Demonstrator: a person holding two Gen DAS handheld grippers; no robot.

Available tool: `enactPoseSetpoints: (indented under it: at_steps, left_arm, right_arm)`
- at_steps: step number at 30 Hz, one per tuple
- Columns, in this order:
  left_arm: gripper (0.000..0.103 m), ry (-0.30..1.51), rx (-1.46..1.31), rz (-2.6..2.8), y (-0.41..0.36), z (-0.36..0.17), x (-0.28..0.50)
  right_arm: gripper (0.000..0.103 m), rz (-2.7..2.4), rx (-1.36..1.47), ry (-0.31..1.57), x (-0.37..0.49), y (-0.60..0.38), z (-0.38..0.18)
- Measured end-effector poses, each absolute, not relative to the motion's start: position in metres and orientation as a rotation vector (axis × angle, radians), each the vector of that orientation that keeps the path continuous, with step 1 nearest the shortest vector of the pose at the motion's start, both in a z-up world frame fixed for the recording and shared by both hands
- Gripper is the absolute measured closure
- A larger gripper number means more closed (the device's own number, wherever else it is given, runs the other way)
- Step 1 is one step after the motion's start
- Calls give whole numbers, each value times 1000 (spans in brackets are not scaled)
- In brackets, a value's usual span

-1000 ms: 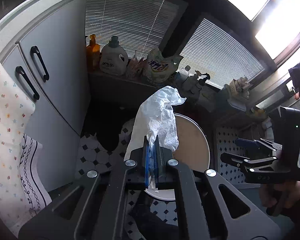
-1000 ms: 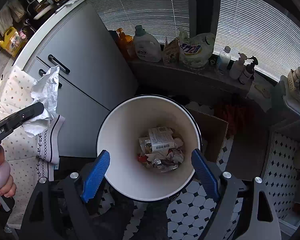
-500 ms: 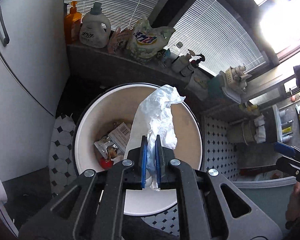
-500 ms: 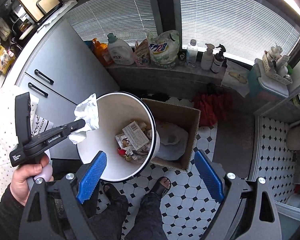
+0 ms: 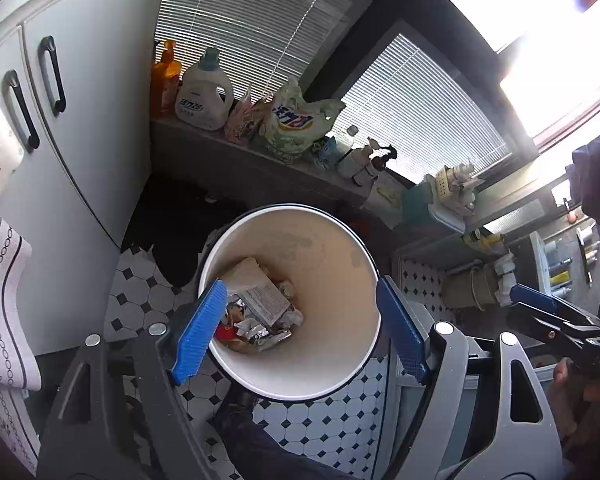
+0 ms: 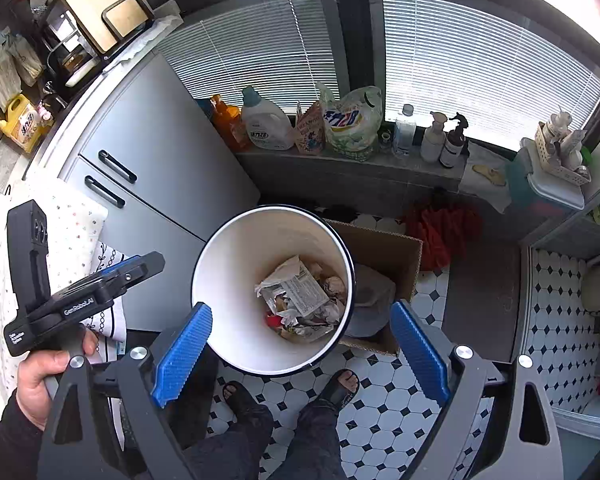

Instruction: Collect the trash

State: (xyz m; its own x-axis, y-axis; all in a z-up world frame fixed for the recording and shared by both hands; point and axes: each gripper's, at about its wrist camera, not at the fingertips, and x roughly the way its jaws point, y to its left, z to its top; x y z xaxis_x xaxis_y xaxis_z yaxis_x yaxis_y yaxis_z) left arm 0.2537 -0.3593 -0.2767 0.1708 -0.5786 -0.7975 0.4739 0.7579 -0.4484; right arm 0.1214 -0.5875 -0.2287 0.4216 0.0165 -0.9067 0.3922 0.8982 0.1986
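Observation:
A white bin [image 5: 324,248] with a dark rim stands on the tiled floor, with packaging and crumpled wrappers [image 5: 260,308] in its bottom. A pale crumpled sheet [image 6: 284,270] lies on top of that pile. My left gripper [image 5: 300,283] hangs above the bin mouth, its blue-padded jaws opening with nothing between them. In the right wrist view the left gripper [image 6: 152,262] is to the left of the bin [image 6: 236,280], held by a hand. My right gripper [image 6: 300,307] stands open and empty over the bin's near side. It also shows at the right edge as the right gripper [image 5: 518,306].
A cardboard box [image 6: 380,248] sits against the bin's right side. A grey cabinet [image 6: 160,160] stands to the left, and a ledge of detergent bottles [image 6: 268,124] runs behind. A red cloth [image 6: 440,232] lies on the floor. The person's sandalled feet [image 6: 340,388] are below the bin.
The left gripper swung over the bin and its jaws parted, and the white crumpled paper it held is gone from them. The right gripper rose, so the bin looks smaller in its view.

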Motion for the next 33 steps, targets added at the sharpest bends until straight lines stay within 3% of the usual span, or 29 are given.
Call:
enactPoseSetpoints:
  at_steps: [11, 15, 33]
  left_arm:
    - [16, 1053, -89, -737, -259, -186, 256]
    - [6, 1009, -79, -720, -220, -156, 251]
    - [6, 811, -48, -473, -74, -52, 205]
  right_arm:
    - [10, -233, 459, 998, 126, -519, -187]
    - [8, -233, 466, 960, 126, -490, -171]
    - [8, -197, 346, 855, 102, -403, -70]
